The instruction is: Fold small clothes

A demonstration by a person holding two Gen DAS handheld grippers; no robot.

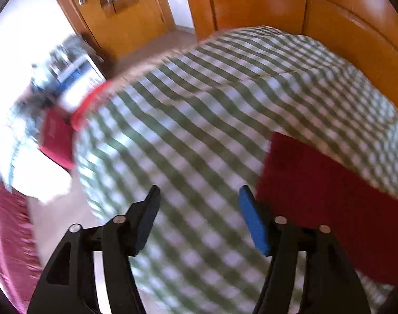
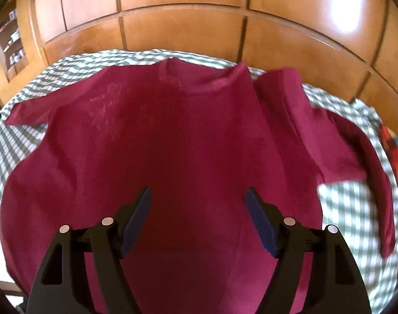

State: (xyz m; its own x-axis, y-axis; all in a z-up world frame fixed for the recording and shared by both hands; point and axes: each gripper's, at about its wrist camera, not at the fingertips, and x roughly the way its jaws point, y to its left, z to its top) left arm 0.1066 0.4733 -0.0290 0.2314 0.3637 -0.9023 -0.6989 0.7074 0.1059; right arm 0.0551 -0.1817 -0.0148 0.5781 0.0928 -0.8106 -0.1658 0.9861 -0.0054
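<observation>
A dark red T-shirt (image 2: 159,141) lies spread on a green-and-white checked tablecloth (image 2: 350,209), neck toward the far wooden wall. Its left sleeve lies flat. Its right side (image 2: 303,120) is folded inward over the body. My right gripper (image 2: 197,196) is open and empty, hovering over the shirt's lower middle. In the left wrist view, blurred by motion, only the shirt's left part (image 1: 330,188) shows at the right. My left gripper (image 1: 197,196) is open and empty over bare checked cloth (image 1: 199,104), left of the shirt.
Wooden panelled cupboards (image 2: 186,13) stand right behind the table. A red chair or cushion (image 1: 57,141) and a cluttered shelf (image 1: 68,65) are left of the table. A red patterned object (image 2: 394,146) lies at the table's right edge. Pink fabric (image 1: 10,235) is at lower left.
</observation>
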